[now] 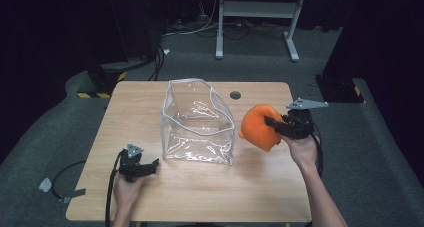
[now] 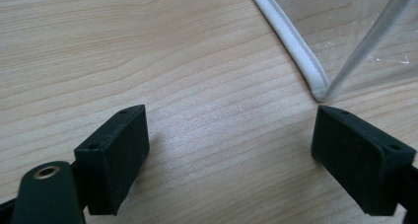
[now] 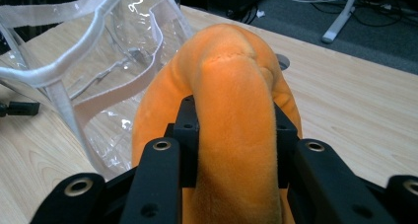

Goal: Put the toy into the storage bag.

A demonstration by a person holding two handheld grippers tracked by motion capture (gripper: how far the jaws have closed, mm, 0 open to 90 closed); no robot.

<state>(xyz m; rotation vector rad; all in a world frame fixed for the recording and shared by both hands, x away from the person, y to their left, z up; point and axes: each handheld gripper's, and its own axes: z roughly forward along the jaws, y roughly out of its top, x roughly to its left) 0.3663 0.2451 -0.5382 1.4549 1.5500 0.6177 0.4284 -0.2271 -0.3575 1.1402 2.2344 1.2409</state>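
— What sits around you? 
— You have a wooden table (image 1: 150, 99) with a round hole (image 1: 235, 95); beyond it stands a white metal frame (image 1: 255, 9), with cables (image 1: 187, 27) on the grey floor (image 1: 45, 132).

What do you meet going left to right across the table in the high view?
Left claw held open over the wood → clear plastic bag standing open → orange plush toy → right claw shut on the toy.
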